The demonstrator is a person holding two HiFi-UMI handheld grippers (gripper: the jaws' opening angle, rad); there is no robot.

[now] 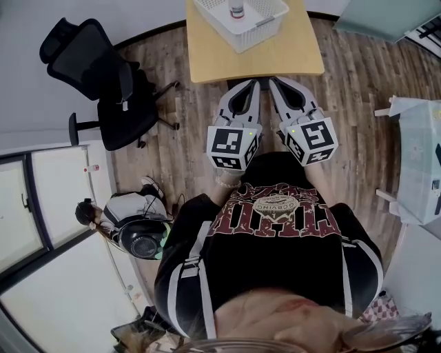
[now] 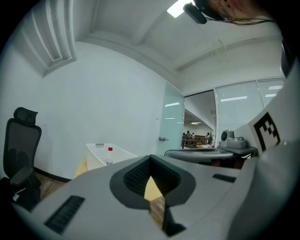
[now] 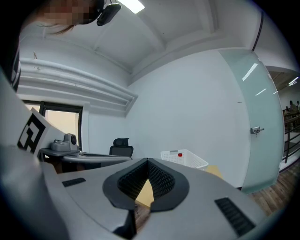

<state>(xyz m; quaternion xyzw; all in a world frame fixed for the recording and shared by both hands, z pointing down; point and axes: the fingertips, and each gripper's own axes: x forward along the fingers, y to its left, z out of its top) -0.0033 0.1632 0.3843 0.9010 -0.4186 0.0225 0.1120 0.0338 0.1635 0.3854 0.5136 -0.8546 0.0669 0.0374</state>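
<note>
Office chair: black office chair (image 1: 103,83) on the wood floor, well to the left of the bench (image 1: 275,61).
Left tool: left tool (image 1: 248,84) held close to the person's chest, jaws closed tip to tip on nothing (image 2: 150,157), aimed forward at the bench.
Basket: white basket (image 1: 249,38) on the far part of the bench, straight ahead of both tools and well apart from them, set askew with one corner toward them.
Bottle: red-capped bottle (image 1: 236,8) inside the basket, upright, long axis vertical, cap up; seemingly a little nearer the left tool.
Right tool: right tool (image 1: 279,83) just beside the left one, jaws likewise shut and empty (image 3: 146,161).
</note>
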